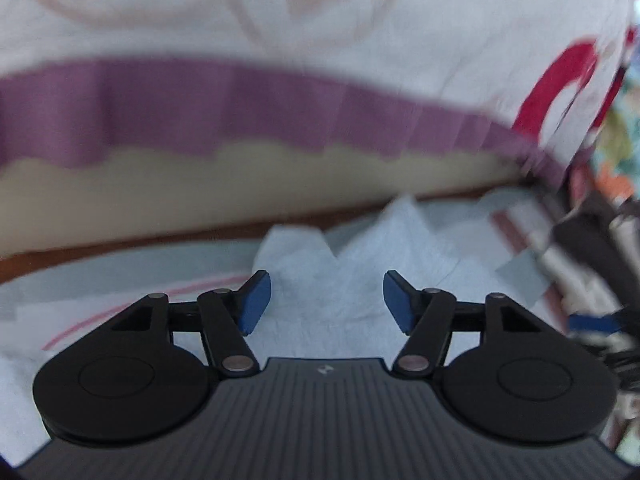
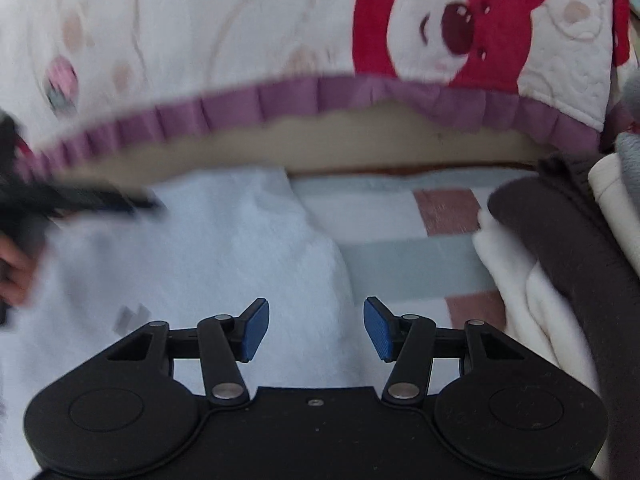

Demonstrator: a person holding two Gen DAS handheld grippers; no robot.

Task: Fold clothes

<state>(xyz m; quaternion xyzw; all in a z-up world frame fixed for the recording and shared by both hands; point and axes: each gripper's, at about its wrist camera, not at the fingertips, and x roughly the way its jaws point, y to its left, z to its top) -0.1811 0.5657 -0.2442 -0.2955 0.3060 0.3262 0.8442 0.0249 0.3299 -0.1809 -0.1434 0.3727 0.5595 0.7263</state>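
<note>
A pale blue garment lies crumpled on a striped blanket, just ahead of my left gripper, which is open and empty above it. In the right wrist view the same pale blue garment spreads to the left and under my right gripper, which is open and empty over its right edge. The other gripper shows blurred at the left of that view, over the garment.
The striped blanket has grey and pink bands. A white quilt with a purple frill and a red bear print hangs behind. A pile of white and dark brown clothes lies at the right. Dark clutter sits at the right.
</note>
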